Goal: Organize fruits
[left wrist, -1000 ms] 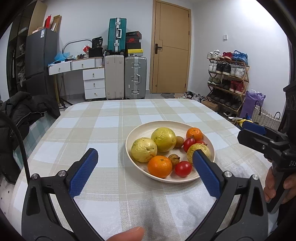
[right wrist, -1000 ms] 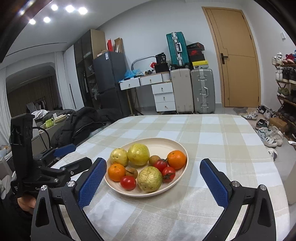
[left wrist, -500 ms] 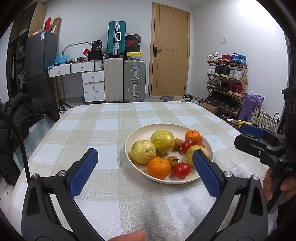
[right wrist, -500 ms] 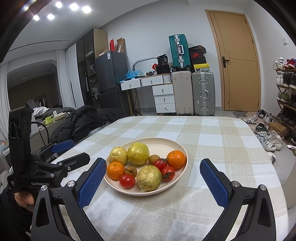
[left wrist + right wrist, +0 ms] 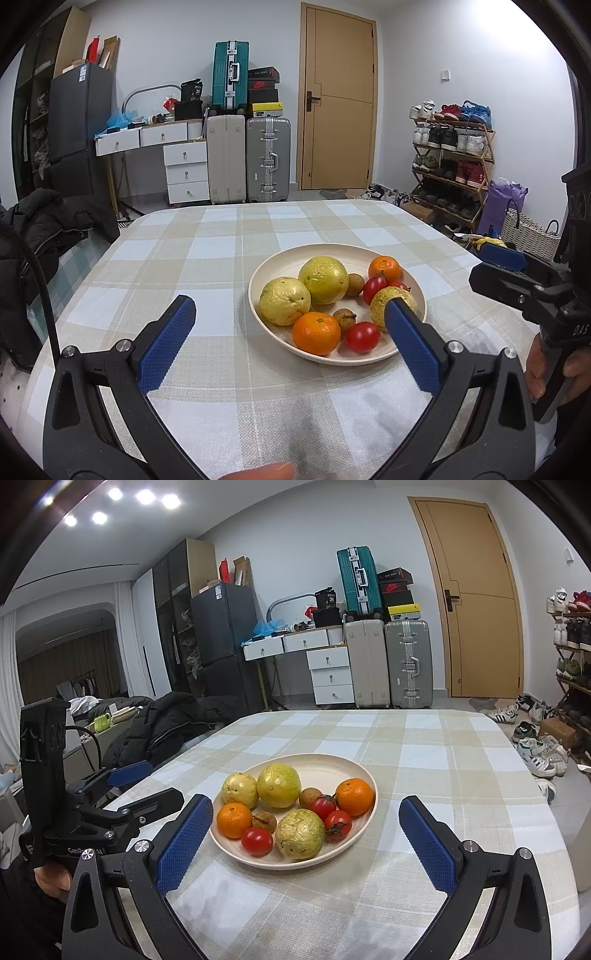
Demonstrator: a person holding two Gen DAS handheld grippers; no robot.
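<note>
- Where the checked table (image 5: 229,266) (image 5: 436,760) runs toward the middle, a cream plate (image 5: 288,260) (image 5: 325,762) is set, and all the fruit is held in it.
- Three yellow-green guavas are seen on the plate: one at the back (image 5: 323,274) (image 5: 279,785), one to its left (image 5: 284,301) (image 5: 239,789), and one at the right front (image 5: 384,299) (image 5: 300,833).
- Two oranges are seen, one at the near rim (image 5: 316,333) (image 5: 234,820) and one at the far right rim (image 5: 384,268) (image 5: 354,796).
- Three tomatoes are counted: one at the front (image 5: 363,336) (image 5: 257,841), and two touching between the right guava and the far orange (image 5: 374,288) (image 5: 322,806) (image 5: 337,824).
- Two small brown fruits are lodged among the rest (image 5: 354,284) (image 5: 309,796) (image 5: 344,319) (image 5: 264,822).
- The left gripper (image 5: 290,314) is held just above the table, short of the plate, its blue fingers (image 5: 166,343) spread wide and nothing between them; the right finger overlaps the plate's near right edge in the left wrist view. In the right wrist view it is seen from the side (image 5: 140,786).
- The right gripper (image 5: 304,812) is held likewise, its fingers (image 5: 184,843) wide apart and empty, the plate framed between them from the near side. In the left wrist view it is seen at the right edge (image 5: 498,266), gripped by a hand (image 5: 554,373).
- Behind the table, suitcases (image 5: 247,158) (image 5: 388,661), a door (image 5: 338,99) (image 5: 476,598) and a shoe rack (image 5: 450,162) are seen.
</note>
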